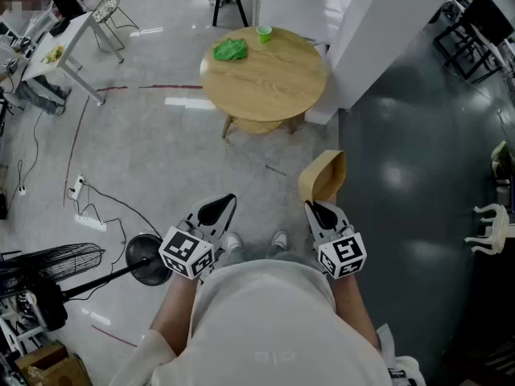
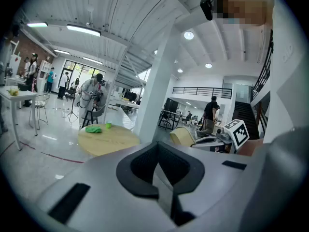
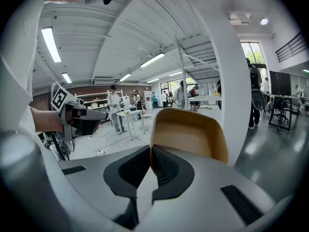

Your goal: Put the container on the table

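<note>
Step in hand: carrying, as I judge it; the container (image 3: 192, 132) is in the air and has not reached the table (image 1: 269, 83).
Container: tan, open, empty so far as it shows; well short of the table, on the person's side, above the floor.
Right gripper (image 3: 150, 153): jaws pressed together on the container's thin wall, at its near edge.
Left gripper (image 2: 157, 152): jaws together, nothing between them; it points toward the table.
On the table: a green cloth (image 1: 230, 50) and a green cup (image 1: 264, 33) at its far edge; the near half is bare wood.
Next move: probably walk up to the table, lower the container onto the bare half, then release it.
Writing: no brand or words readable; only black-and-white square markers on the gripper cubes.
</note>
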Available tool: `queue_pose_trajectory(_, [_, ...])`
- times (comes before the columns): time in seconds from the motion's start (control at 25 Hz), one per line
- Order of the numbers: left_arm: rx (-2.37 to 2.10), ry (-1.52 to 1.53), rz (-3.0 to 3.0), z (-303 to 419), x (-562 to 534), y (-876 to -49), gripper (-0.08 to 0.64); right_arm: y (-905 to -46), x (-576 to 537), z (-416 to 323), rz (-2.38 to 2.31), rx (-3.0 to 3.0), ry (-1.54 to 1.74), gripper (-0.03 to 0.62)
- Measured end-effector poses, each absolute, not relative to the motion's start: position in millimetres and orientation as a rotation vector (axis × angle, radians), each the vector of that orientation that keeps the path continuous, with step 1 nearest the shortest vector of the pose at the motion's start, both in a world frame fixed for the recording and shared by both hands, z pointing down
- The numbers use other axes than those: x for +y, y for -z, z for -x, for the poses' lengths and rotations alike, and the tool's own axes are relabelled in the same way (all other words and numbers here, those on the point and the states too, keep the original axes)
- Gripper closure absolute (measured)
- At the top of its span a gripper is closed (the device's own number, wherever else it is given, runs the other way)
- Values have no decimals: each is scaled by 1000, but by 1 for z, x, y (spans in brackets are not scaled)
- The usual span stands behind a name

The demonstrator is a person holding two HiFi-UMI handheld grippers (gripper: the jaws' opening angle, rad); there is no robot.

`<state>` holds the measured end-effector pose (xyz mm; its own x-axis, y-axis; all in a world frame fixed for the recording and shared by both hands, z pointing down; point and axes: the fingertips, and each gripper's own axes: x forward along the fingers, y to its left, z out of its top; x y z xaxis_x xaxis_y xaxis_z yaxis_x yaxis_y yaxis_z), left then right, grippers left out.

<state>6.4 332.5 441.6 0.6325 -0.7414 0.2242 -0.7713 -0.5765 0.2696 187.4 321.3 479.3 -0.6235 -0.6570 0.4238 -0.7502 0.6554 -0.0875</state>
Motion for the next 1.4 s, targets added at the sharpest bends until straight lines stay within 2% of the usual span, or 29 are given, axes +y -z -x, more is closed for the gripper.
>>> queue_pose_trajectory(0.52, [-1167,-120,-2556,42,346,-440,543,-475,343,-134,-1134,-2494,-333,554])
queue_pose_trajectory(1.0, [-1115,-107,-2538,72,338,-453,543,-473,312,-109,-1196,-2482,-361,552])
queue_pose_trajectory(1.4, [-1095,-178,-2511,56,256,-474,543,-497,232,-119,-1186,-2467,-436,552])
